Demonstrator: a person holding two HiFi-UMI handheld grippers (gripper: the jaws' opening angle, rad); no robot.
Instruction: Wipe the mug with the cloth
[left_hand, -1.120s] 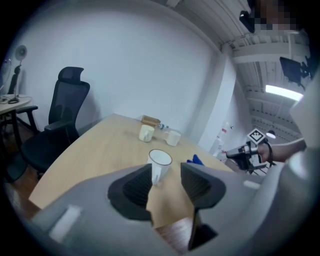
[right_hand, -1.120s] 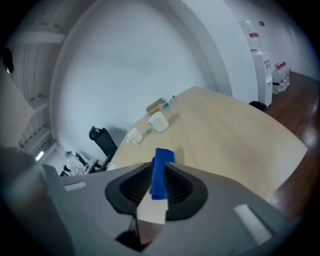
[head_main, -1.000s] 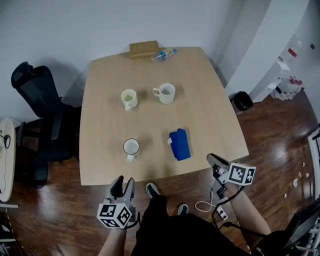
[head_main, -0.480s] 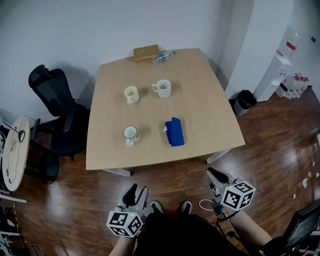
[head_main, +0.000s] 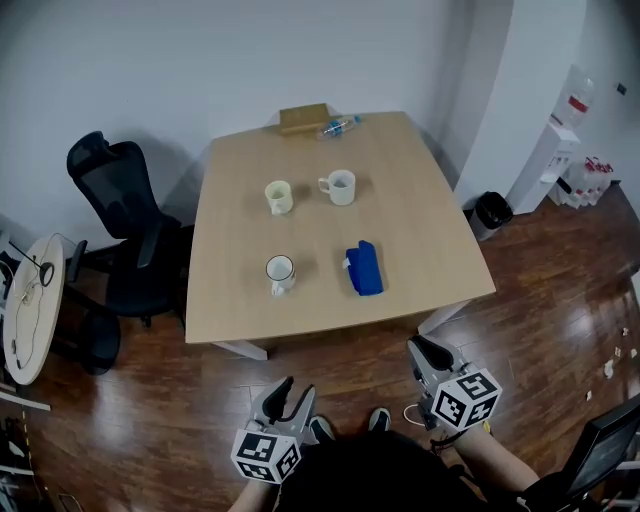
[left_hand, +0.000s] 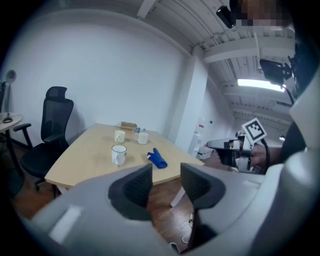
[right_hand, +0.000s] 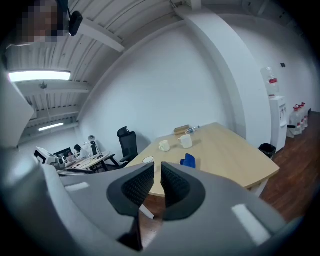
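A white mug with a dark rim (head_main: 280, 270) stands on the near left of the wooden table (head_main: 420, 240). A folded blue cloth (head_main: 365, 268) lies to its right. Both grippers hang over the floor, well short of the table's near edge. My left gripper (head_main: 290, 388) is open and holds nothing; its view shows the mug (left_hand: 118, 154) and cloth (left_hand: 158, 159) far ahead. My right gripper (head_main: 418, 347) is closing, with only a narrow slit between its pads (right_hand: 172, 185) and nothing between them. The cloth (right_hand: 188, 160) lies far beyond its jaws.
A cream mug (head_main: 279, 196) and a white mug (head_main: 341, 187) stand further back on the table. A wooden box (head_main: 304, 118) and a plastic bottle (head_main: 338, 126) lie at the far edge. A black office chair (head_main: 120, 210) stands left, a black bin (head_main: 491, 210) right.
The person has backed away from the table, so the table looks smaller and farther off. Both grippers now hang over the floor, farther from the table's edge.
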